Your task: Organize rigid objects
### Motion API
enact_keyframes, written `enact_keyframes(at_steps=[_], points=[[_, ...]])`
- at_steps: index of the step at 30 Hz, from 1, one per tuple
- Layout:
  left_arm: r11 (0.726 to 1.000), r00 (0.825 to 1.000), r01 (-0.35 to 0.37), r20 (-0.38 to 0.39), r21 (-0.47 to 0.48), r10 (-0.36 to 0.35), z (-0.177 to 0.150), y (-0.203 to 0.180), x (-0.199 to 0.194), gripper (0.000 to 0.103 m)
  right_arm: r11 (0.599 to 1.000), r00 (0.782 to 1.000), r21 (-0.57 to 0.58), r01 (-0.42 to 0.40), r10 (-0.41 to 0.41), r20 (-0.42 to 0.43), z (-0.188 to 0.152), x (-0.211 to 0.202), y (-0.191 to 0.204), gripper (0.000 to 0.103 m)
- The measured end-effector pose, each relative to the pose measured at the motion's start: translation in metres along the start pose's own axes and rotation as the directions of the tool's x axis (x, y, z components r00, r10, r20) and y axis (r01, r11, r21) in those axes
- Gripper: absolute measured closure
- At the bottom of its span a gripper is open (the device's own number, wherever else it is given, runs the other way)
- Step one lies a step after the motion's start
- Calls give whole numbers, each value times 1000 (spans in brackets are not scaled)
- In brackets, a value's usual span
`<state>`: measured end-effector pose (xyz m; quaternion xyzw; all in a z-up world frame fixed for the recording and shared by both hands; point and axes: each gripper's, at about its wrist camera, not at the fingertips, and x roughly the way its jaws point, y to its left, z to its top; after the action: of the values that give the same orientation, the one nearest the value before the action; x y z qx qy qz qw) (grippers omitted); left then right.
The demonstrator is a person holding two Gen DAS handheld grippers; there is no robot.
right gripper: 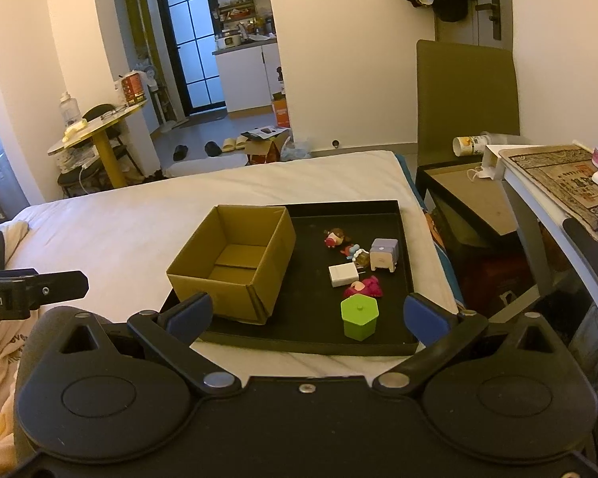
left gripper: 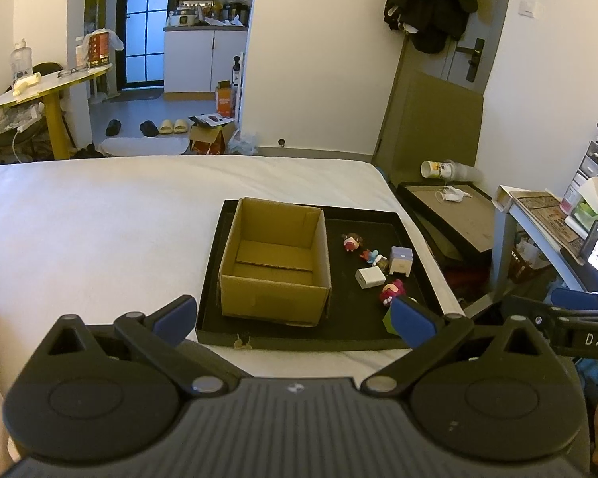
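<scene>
A white bed (left gripper: 99,219) is seen filling the middle of both views, with a black tray (right gripper: 386,342) laid on its right part. To the far left of the tray, beyond the bed's foot, a round yellow-legged table (left gripper: 52,79) with a clear bottle and a red printed bag on it is seen; the printing cannot be read. Behind it a dark-framed glass door and a cluttered kitchen counter are shown, and slippers (left gripper: 172,126) lie on the floor. On the tray's left half an open, empty cardboard box (right gripper: 231,263) is set. To the right of the box, still on the tray, the small items are scattered: a little brown-and-red figure (right gripper: 336,237), a white block (right gripper: 343,274), a lilac-topped white cube (right gripper: 384,254), a pink figure (right gripper: 363,287) and, nearest the tray's front edge, a green hexagonal container (right gripper: 359,316). Right of the tray a low black stand (left gripper: 450,215), an olive panel against a grey door hung with dark clothes (left gripper: 430,0), and a desk with a patterned mat (right gripper: 554,175) are seen.

The left gripper (left gripper: 293,314) is held spread wide above the tray's front edge, nothing between its blue pads. The right gripper (right gripper: 307,312) is likewise spread apart and unloaded. "DAS" is read on the right gripper's body in the left view, and "oot.AI" on the left gripper's body in the right view
</scene>
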<state>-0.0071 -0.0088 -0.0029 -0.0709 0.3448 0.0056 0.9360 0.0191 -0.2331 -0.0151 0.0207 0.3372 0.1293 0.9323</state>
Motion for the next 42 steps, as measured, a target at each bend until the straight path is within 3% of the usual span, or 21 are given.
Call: enact_keyframes(at_steps=[42], points=[[1000, 1000, -8, 2, -7, 8, 2, 3, -1, 0, 1000, 1000, -1, 2, -2, -3, -4, 3, 0, 0]])
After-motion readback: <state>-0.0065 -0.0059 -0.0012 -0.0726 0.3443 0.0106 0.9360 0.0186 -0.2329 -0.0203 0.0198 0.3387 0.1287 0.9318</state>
